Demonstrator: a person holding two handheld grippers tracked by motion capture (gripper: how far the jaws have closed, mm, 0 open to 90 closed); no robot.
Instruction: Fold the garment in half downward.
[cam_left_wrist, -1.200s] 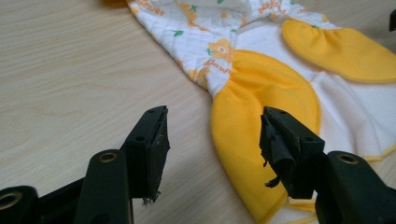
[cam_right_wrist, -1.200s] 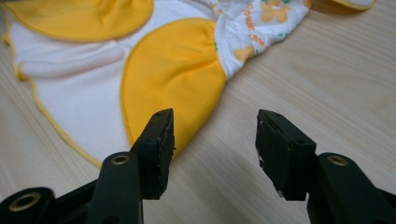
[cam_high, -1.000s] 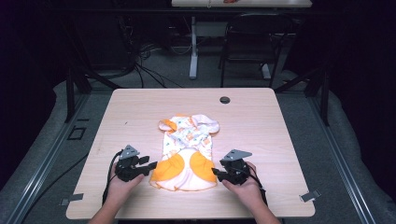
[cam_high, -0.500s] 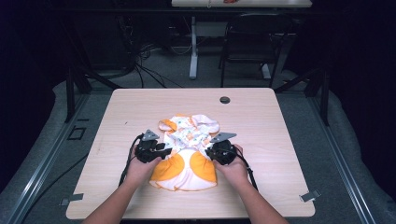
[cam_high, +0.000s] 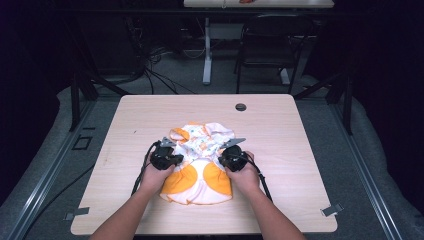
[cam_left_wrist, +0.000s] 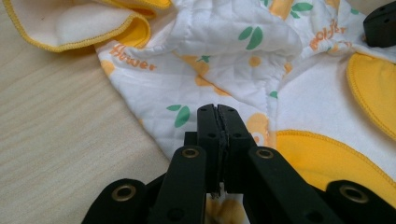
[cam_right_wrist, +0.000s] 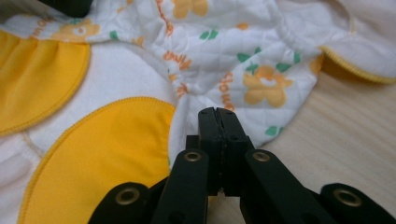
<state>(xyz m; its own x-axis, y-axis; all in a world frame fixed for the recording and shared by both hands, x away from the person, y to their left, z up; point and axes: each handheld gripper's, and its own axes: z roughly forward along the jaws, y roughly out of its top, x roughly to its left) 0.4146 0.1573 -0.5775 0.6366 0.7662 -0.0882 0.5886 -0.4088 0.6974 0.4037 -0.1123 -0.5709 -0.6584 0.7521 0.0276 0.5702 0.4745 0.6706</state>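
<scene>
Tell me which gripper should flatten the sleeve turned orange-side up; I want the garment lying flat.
Left. The upturned sleeve lies on the garment's left side, just beyond the left gripper, whose jaws are shut. The right gripper would probably have to cross the garment.

Both grippers are basically the same hardware. The left gripper (cam_left_wrist: 218, 112) is all matte black: two narrow flat jaws with small dimples near the tips, each carried on a chunky angled link arm. There's a brass-coloured rivet ring on each link just behind the jaws, and another pair further back and out to the sides on the rounded base. The right gripper (cam_right_wrist: 218, 114) has the same black links and the same four brass rings. From the high view each one is a compact black block with a grey three-cornered plate on top and a black cable trailing back behind it. The person's forearms are bare, no sleeves in sight.
</scene>
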